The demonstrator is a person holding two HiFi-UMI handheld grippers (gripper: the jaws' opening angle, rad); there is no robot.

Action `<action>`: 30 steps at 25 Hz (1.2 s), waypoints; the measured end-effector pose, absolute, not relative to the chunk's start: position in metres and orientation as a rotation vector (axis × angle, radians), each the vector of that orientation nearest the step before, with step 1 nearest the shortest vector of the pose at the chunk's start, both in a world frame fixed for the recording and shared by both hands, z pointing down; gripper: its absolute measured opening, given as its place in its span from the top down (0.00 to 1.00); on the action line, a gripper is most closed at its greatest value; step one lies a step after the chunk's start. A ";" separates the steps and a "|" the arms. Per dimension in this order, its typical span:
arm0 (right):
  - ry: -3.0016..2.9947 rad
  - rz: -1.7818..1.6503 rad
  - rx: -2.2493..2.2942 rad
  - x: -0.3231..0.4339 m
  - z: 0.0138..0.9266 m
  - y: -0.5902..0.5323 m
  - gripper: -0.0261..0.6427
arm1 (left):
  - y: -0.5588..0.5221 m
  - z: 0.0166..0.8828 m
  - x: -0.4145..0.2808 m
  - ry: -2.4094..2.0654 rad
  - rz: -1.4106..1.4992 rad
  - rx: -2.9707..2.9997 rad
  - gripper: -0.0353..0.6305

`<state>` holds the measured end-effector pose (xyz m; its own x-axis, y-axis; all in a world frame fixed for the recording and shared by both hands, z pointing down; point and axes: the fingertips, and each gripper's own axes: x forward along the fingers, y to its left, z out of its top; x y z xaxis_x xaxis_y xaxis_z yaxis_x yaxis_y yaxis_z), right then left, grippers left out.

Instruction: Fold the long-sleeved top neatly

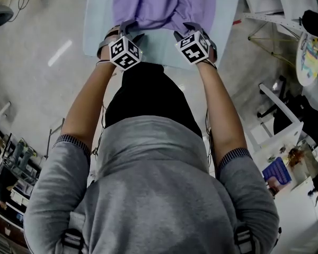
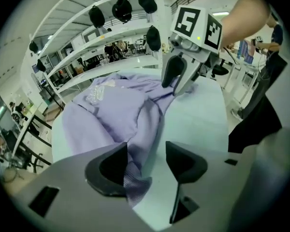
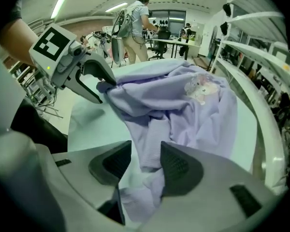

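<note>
We see the lilac long-sleeved top point(image 1: 164, 4) bunched on the pale bench point(image 1: 98, 25), ahead of both sets of jaws. The left gripper point(image 2: 146, 158) has its jaws apart: a ribbed cuff point(image 2: 136, 187) leans on the left pad, with a clear gap to the right one. The right gripper point(image 3: 146, 160) seems to pinch the other cuff point(image 3: 152, 153) between its jaws, though the contact on the left pad is hard to read.
</note>
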<state>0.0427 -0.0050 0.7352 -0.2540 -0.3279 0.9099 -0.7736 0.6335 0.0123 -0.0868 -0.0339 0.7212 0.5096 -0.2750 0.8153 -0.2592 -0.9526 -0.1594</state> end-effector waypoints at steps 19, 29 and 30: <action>-1.698 0.362 0.730 0.057 0.752 0.007 0.92 | -0.063 0.736 -0.144 0.282 -1.569 -2.314 0.87; -1.715 0.391 0.602 0.072 0.740 0.058 0.92 | -0.037 0.730 -0.187 0.181 -1.617 -2.281 0.88; -1.723 0.406 0.586 0.070 0.740 0.065 0.92 | -0.031 0.731 -0.188 0.162 -1.625 -2.283 0.88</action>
<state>0.0699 0.0646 0.7400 -0.1620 -0.1661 0.9727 -0.5829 0.8115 0.0415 -0.1882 -0.0309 0.7309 0.3420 -0.2816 0.8965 0.0989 -0.9380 -0.3323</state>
